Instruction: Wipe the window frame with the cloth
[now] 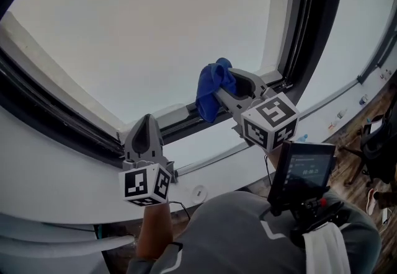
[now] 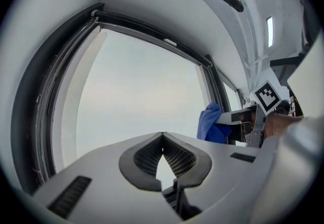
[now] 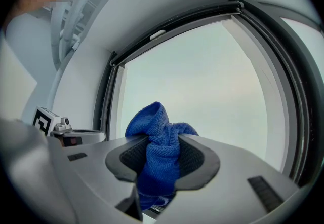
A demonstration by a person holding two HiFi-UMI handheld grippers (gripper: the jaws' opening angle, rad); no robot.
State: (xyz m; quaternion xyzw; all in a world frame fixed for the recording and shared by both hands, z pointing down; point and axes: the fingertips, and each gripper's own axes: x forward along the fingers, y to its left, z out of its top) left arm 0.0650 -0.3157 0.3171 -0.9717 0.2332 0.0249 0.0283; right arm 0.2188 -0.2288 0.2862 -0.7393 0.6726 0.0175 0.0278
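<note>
A blue cloth (image 1: pixel 213 88) hangs bunched over the lower dark window frame (image 1: pixel 180 121). My right gripper (image 1: pixel 239 88) is shut on the cloth (image 3: pixel 158 147), which fills the gap between its jaws and sticks out past the tips. Off to the left, my left gripper (image 1: pixel 147 128) rests at the same lower frame with its jaws shut and nothing between them; its tips (image 2: pixel 162 135) meet. The left gripper view shows the blue cloth (image 2: pixel 211 124) and the right gripper beside the window's right side.
The window glass (image 1: pixel 155 31) is bright and pale. A white sill (image 1: pixel 205 161) runs below the frame. A small screen device (image 1: pixel 302 170) sits at the person's chest. Wooden floor (image 1: pixel 356 136) with dark objects lies at the right.
</note>
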